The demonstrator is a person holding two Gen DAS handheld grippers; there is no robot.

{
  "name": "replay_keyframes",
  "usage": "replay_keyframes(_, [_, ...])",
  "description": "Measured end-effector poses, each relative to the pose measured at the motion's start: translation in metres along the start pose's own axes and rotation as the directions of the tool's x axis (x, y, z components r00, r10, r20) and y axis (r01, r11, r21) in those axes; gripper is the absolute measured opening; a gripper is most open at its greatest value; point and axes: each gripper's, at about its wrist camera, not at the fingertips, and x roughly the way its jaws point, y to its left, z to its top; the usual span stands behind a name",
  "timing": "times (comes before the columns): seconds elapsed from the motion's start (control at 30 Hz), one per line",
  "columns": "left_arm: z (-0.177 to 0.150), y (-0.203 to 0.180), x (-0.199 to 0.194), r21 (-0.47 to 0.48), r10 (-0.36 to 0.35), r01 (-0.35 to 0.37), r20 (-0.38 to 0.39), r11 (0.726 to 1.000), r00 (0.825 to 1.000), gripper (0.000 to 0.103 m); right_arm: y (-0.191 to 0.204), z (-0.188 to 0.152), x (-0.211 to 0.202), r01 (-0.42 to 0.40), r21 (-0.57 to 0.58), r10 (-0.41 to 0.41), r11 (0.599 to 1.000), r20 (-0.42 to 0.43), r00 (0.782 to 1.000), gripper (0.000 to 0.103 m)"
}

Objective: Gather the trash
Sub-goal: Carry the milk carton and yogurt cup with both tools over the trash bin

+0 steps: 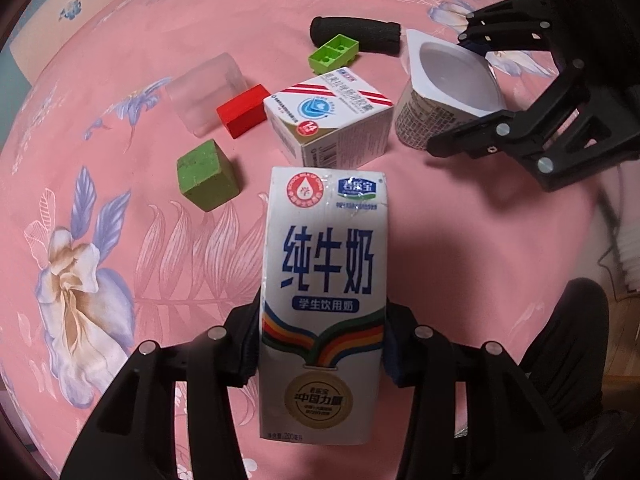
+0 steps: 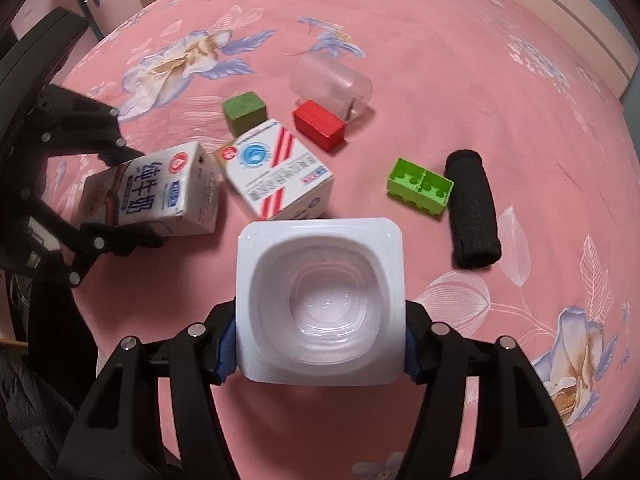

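**Bed-top inventory: two pieces of trash in hand, mixed items beyond**

Surface: a bed under a pink floral sheet point(image 1: 460, 248). Entries run left to right as the left wrist view shows them.

1. Clear plastic container point(image 1: 208, 92), lying on its side, toward the far left of the cluster.
2. Green cube point(image 1: 206, 176), on the sheet nearer the camera, apart from the rest.
3. Red block point(image 1: 242, 110), touching or just beside the clear container.
4. Milk carton point(image 1: 324, 300), white with blue lettering. Held by the left gripper point(image 1: 320, 348), jaws partly closed and pressing its two narrow sides near the lower half; the right wrist view shows it tilted, its far end low by the sheet. Judged trash, gripped for carrying off.
5. Medicine box point(image 1: 328, 120), white with red stripes, resting on the sheet just beyond the carton. Likely the next piece of trash.
6. Green toy brick point(image 1: 334, 52), hollow side up, behind the box.
7. Black foam sleeve point(image 1: 356, 34), lying flat behind the brick.
8. Yogurt cup point(image 2: 320, 300), white, empty, mouth toward the right wrist camera. Held by the right gripper point(image 2: 320, 336), jaws about half open and clamped on opposite walls under the rim.

Blocks and brick read as toys, so probably left in place.
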Motion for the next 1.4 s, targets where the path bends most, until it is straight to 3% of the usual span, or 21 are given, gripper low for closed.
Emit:
replay_keyframes(0.57, [-0.031,-0.044,-0.05,0.093,0.046,-0.051,0.056,0.994,0.997,0.05,0.048,-0.038,-0.053,-0.021,-0.132,0.028,0.991,0.049,0.998,0.062])
replay_keyframes(0.97, [-0.074,-0.073,-0.073,0.168,0.049,-0.065,0.1,0.984,0.994,0.05,0.106,-0.084,-0.1,-0.04,-0.218,0.064,0.975,0.105,0.992,0.062])
replay_keyframes(1.4, [-0.123,-0.118,-0.088,0.262,0.053,-0.084,0.123,0.962,0.991,0.05,0.172,-0.136,-0.112,-0.05,-0.305,0.078,0.951,0.081,0.994,0.062])
